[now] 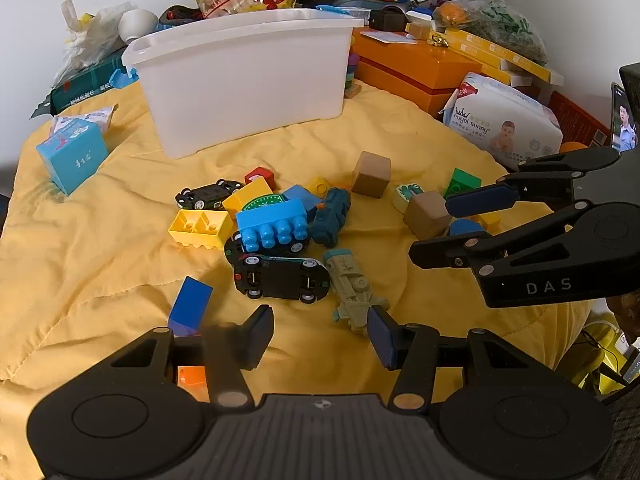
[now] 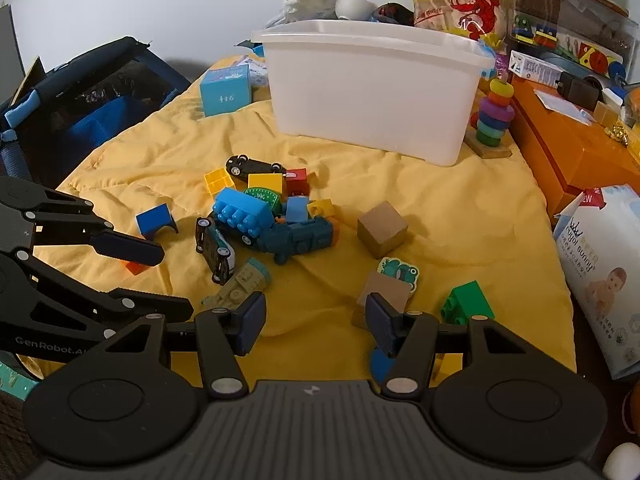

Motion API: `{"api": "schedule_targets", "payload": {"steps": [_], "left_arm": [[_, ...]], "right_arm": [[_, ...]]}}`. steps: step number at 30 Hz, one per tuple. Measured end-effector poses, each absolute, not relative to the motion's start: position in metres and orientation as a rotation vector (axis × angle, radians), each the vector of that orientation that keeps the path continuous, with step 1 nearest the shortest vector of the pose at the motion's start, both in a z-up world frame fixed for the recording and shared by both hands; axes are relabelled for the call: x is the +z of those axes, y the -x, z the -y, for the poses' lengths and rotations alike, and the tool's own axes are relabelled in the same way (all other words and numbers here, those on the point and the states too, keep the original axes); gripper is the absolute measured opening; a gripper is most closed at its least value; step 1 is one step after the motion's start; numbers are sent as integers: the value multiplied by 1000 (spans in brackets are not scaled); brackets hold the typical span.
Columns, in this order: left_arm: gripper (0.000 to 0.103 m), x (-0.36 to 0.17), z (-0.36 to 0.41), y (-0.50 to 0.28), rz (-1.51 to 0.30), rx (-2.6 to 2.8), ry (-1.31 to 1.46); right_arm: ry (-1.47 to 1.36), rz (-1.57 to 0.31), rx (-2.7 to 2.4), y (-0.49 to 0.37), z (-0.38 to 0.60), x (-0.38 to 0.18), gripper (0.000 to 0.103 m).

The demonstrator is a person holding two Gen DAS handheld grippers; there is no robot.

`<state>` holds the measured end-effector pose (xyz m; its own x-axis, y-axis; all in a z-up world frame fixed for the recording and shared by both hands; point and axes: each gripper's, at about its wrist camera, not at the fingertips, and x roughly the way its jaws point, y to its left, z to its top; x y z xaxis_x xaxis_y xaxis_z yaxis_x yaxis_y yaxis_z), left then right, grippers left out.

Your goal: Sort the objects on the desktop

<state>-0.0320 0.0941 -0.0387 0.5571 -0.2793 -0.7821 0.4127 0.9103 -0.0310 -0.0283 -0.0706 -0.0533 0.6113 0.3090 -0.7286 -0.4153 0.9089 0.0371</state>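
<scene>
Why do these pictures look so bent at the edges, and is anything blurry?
Left wrist view: a fisheye lens bows the white bin, corners go dark, and the left gripper has one smeared finger. Right wrist view: same bulge and dark corners, toys sharp, soft shadow beside the wooden cube.

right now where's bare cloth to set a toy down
Free: the yellow cloth between the blue box and the toy pile, and the strip between the white bin and the wooden cube. Crowded: the pile itself.
</scene>
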Motion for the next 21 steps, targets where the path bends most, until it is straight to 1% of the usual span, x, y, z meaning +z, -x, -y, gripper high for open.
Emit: {"api": "schedule_targets", "payload": {"steps": [7,8,10,11,13,15,17,19,21], "left_arm": [[56,-41,-94,29,-908,-401,-158],[54,-43,-93,29,-914,-405,-161],[46,-47,-94,28,-937,-412,-147],[41,-48,-94,27,-945,-413,-139],[40,-47,-95,26,-944,-410,-133],[40,-44,-95,26,-929,-417,-129],[40,-42,-92,25,-919,-421,-132],[40,-40,-89,22,-916,-420,-134],[40,-35,-86,18,-902,-428,-122]], "right_arm": [[141,-819,404,26,76,-54,59],[142,-822,405,26,77,-55,57],[154,-835,408,27,76,-59,53],[157,-839,412,27,76,-60,49],[157,-838,417,28,76,-60,42],[155,-814,401,29,78,-56,43],[148,-776,366,27,82,-51,46],[145,-785,328,19,85,-52,49],[124,-810,304,10,89,-58,50]]}}
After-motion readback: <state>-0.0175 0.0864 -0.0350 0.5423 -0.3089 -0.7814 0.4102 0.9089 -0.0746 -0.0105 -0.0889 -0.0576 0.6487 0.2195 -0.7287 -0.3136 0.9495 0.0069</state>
